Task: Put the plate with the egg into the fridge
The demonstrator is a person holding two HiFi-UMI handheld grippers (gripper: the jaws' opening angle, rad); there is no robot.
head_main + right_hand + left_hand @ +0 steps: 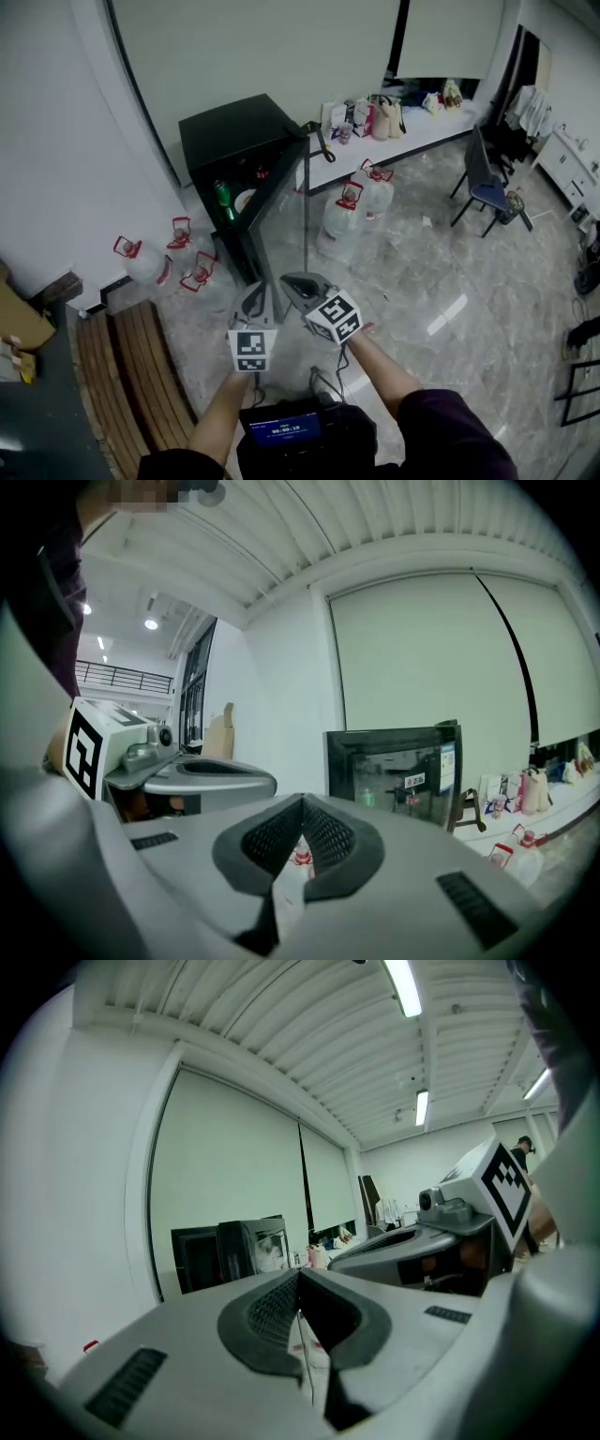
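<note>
From the head view, the left gripper (255, 292) and the right gripper (295, 283) are held side by side low in the frame, above the marble floor (422, 272) and well apart from the black fridge (234, 141). The fridge's glass door (281, 211) stands open. Inside are a green can (222, 199) and, just beside it, a pale round plate (246, 200) — the egg is too small to make out. Water jugs (352, 208) sit on the floor on both sides of the fridge, and a white bench (422, 136) behind carries bags (384, 117). In the left gripper view, the jaws are pressed together with nothing between them; the fridge (230, 1251) stands far ahead and the right gripper (412, 1246) shows at the right. In the right gripper view, the jaws are likewise clenched and empty — the fridge (394, 771) is ahead with the green can (367, 799) visible in it, and the left gripper (187, 778) is at the left.
</note>
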